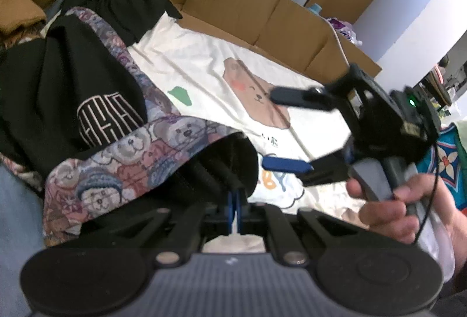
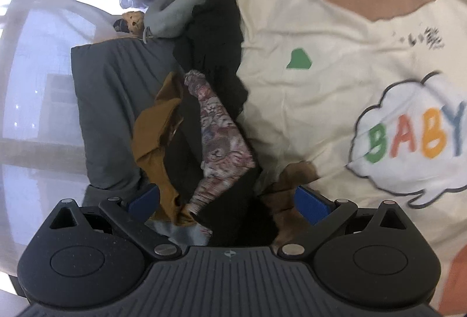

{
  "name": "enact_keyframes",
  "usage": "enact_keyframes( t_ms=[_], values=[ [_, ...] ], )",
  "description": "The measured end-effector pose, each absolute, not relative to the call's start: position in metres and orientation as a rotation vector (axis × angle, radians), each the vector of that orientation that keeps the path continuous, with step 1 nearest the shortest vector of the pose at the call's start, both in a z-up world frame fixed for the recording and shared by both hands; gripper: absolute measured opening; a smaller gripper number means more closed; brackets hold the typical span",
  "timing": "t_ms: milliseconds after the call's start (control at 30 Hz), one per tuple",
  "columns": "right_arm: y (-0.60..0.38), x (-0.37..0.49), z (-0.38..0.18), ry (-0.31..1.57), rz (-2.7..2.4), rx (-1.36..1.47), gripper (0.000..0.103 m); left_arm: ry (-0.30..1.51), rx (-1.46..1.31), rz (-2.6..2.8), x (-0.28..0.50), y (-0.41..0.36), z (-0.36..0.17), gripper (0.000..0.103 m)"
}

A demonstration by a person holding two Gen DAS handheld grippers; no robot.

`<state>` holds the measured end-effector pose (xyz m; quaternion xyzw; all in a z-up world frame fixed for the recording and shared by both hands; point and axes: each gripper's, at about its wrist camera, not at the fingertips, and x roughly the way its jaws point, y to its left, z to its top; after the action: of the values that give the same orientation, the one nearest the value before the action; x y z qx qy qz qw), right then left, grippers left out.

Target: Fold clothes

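Left wrist view: the left gripper (image 1: 235,201), at lower centre, has its blue pads pressed together on the dark inner edge of a bear-patterned garment (image 1: 128,168), which drapes from the jaws toward the left of the frame. Above it, at left, lies a black garment (image 1: 58,89) with a pale line-drawn emblem. A cream sheet (image 1: 210,65) printed with a brown bear spreads across the centre; flattened cardboard (image 1: 248,13) borders it at upper centre. At right, the right gripper (image 1: 287,131) stands with its blue-tipped fingers spread wide and nothing between them, its handle held by a hand (image 1: 388,206).

Right wrist view: the right gripper (image 2: 229,200) shows its two blue pads far apart at the lower edge, closed on nothing. Between and beyond them, at centre, lie a strip of the bear-patterned garment (image 2: 219,141), a mustard-brown cloth (image 2: 159,130) to its left, and black fabric (image 2: 216,33) above. A grey cushion (image 2: 116,100) occupies the left centre. The cream sheet (image 2: 335,54) fills the right half, with the coloured word "BABY" in a cloud outline at right.
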<state>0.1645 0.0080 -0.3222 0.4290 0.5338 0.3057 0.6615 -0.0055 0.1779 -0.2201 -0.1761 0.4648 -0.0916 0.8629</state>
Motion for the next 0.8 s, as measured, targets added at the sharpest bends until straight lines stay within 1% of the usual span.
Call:
enact_keyframes(
  t_ms=[100, 200, 300, 367, 400, 433, 467, 500, 567, 633, 700, 767, 800],
  values=[
    [0.020, 0.170, -0.330, 1.249, 0.679, 0.964, 0.101, 0.980, -0.369, -0.207, -0.008, 0.177, -0.224, 0.002],
    [0.031, 0.173, -0.343, 1.303, 0.677, 0.979, 0.097, 0.984, -0.378, -0.222, -0.008, 0.176, -0.227, 0.002],
    [0.041, 0.172, -0.358, 1.383, 0.675, 1.001, 0.088, 0.989, -0.383, -0.248, -0.010, 0.172, -0.231, 0.002],
    [0.043, 0.168, -0.366, 1.430, 0.673, 1.034, 0.081, 0.995, -0.380, -0.270, -0.011, 0.167, -0.232, 0.002],
    [0.043, 0.165, -0.370, 1.445, 0.677, 1.058, 0.068, 0.998, -0.374, -0.282, -0.012, 0.164, -0.233, 0.002],
    [0.042, 0.162, -0.372, 1.447, 0.681, 1.069, 0.045, 1.001, -0.368, -0.291, -0.012, 0.162, -0.234, 0.002],
    [0.041, 0.160, -0.373, 1.446, 0.686, 1.077, 0.029, 1.004, -0.365, -0.293, -0.011, 0.160, -0.234, 0.002],
    [0.040, 0.157, -0.375, 1.445, 0.690, 1.085, 0.008, 1.007, -0.361, -0.295, -0.011, 0.158, -0.235, 0.002],
    [0.037, 0.153, -0.371, 1.426, 0.679, 1.038, 0.003, 1.019, -0.360, -0.287, -0.010, 0.156, -0.237, 0.003],
    [0.029, 0.150, -0.364, 1.393, 0.655, 1.004, 0.002, 1.041, -0.376, -0.283, -0.009, 0.156, -0.240, 0.005],
    [0.019, 0.148, -0.359, 1.365, 0.623, 0.988, 0.002, 1.057, -0.385, -0.288, -0.009, 0.155, -0.240, 0.011],
    [0.006, 0.148, -0.353, 1.340, 0.589, 0.955, 0.001, 1.057, -0.376, -0.291, -0.013, 0.155, -0.240, 0.020],
    [-0.001, 0.147, -0.350, 1.328, 0.572, 0.938, 0.001, 1.057, -0.375, -0.288, -0.015, 0.156, -0.239, 0.022]
  ],
)
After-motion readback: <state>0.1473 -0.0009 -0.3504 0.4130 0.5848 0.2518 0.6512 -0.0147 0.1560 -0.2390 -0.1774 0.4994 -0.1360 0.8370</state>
